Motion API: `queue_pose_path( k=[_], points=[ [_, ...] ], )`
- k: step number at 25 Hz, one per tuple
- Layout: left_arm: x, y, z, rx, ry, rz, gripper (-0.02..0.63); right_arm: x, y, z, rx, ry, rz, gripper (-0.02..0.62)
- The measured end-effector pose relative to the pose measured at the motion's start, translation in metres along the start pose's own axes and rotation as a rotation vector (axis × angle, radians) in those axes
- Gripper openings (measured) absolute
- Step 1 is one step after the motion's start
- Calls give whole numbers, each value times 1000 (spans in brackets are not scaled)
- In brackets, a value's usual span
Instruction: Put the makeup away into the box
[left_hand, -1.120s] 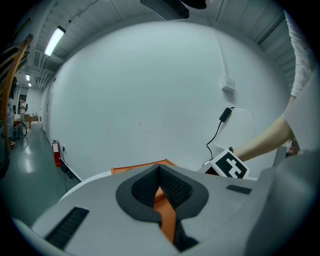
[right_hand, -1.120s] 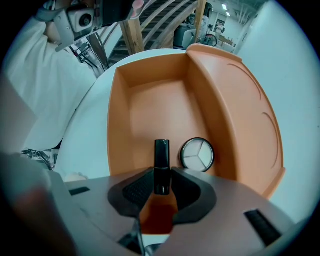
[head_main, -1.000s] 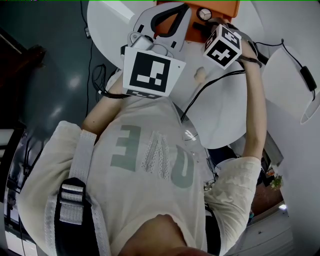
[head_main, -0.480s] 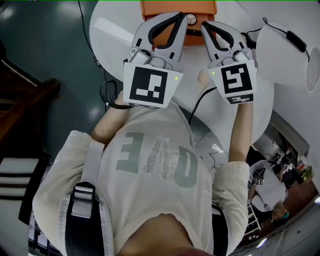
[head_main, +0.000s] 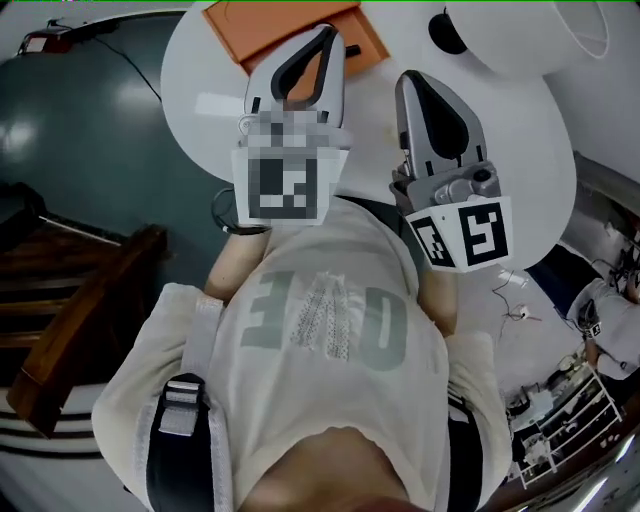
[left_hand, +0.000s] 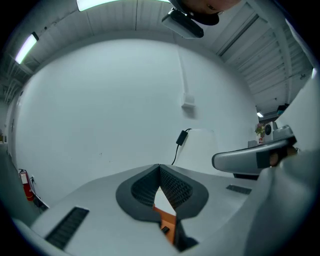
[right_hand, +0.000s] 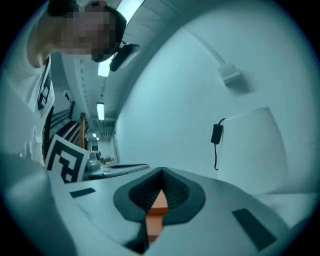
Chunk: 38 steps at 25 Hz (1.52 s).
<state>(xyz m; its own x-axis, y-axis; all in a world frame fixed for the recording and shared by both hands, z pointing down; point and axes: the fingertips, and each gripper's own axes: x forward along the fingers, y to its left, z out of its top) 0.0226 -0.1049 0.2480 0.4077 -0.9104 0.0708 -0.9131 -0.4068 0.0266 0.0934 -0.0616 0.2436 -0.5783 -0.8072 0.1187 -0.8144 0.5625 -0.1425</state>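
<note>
Nearest in the head view is the person's pale T-shirt (head_main: 330, 330). It carries large grey-green letters, upside down from here and partly filled with a dotted pattern; I cannot read the word with certainty. A grey and black shoulder strap (head_main: 180, 420) crosses the left side.

Just beyond, both tools point away from the body. The right gripper (head_main: 408, 78) has a cube with a black-and-white square marker and no readable writing. Its jaws are closed tip to tip, with nothing gripped. The left gripper (head_main: 328, 30) also has its jaws together and empty. A sliver of orange shows through the gap behind each pair of tips in the gripper views.

That orange is the box (head_main: 255, 30), lying flat on the far part of the round white table (head_main: 195, 110), just beyond the left gripper's tips. What is inside it cannot be seen.

To the left are a glossy dark teal floor (head_main: 90, 150) and dark wooden furniture (head_main: 85, 320). A wire rack (head_main: 570, 425) stands near right. Farther off, a white wall (left_hand: 100, 110) bears a small white box (left_hand: 188, 106), with a black cable plug (left_hand: 181, 137) below it.
</note>
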Motion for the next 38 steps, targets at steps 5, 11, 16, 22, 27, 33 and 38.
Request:
queue_pose_path(
  k=[5, 11, 16, 22, 27, 33, 38],
  points=[
    [5, -13, 6, 11, -17, -22, 8, -12, -8, 1, 37, -20, -6, 5],
    [-1, -29, 7, 3, -9, -45, 8, -15, -19, -16, 38, 66, -58, 5],
    [-2, -31, 0, 1, 12, -53, 8, -20, -39, -80, 140, 261, -107, 211],
    [2, -36, -26, 19, 71, -73, 8, -43, -67, -191, 114, 534, -241, 222],
    [-1, -36, -31, 33, 116, -87, 8, -60, -73, -246, 101, 681, -282, 223],
    [-1, -38, -27, 23, 77, -89, 8, -71, -76, -280, 102, 760, -296, 222],
    [-4, -36, -25, 23, 75, -86, 8, -74, -74, -288, 68, 787, -296, 221]
  ],
)
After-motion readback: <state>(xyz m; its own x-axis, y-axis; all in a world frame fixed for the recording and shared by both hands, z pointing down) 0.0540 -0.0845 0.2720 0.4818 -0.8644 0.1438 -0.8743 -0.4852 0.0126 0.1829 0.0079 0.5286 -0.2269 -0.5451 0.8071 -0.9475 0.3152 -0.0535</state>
